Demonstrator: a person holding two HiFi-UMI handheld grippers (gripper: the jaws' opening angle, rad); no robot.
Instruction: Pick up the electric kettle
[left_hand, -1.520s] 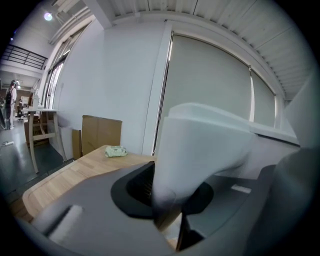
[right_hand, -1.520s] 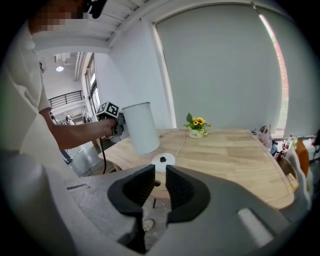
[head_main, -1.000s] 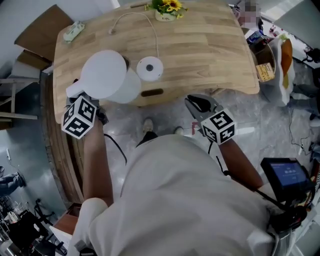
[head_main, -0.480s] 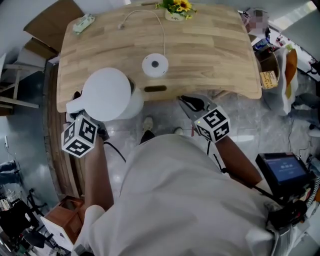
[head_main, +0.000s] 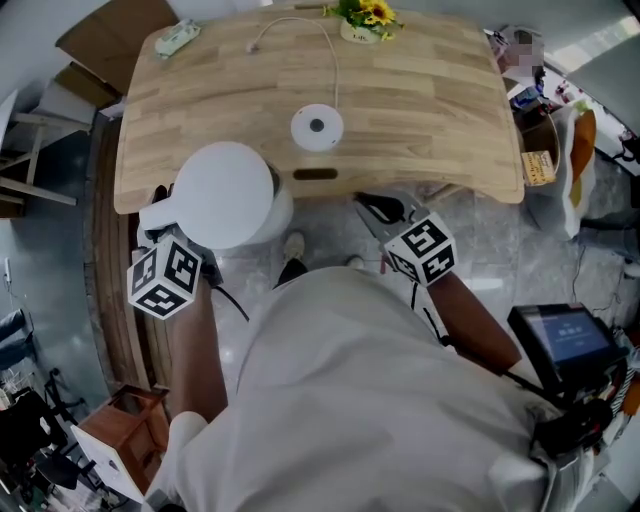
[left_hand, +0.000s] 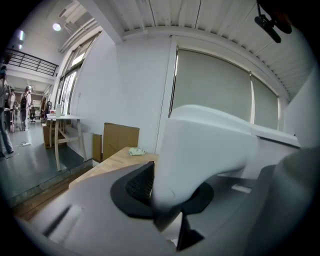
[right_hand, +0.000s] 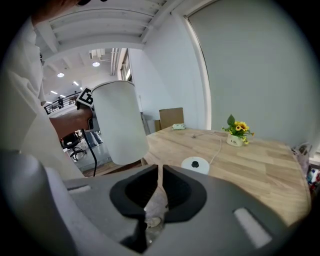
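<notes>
Left tongs (left_hand: 172, 197) clamp the smooth, round-lidded, seemingly plastic white kettle (head_main: 235, 195).

kettle (head_main: 232, 195) 1 | kettle base (head_main: 317, 128) 1 | flower pot (head_main: 360, 31) 1 | table (head_main: 430, 90) 1

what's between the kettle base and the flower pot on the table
Only the white cord, running over bare tabletop from the kettle base towards the flower pot; the head view shows it.
</notes>
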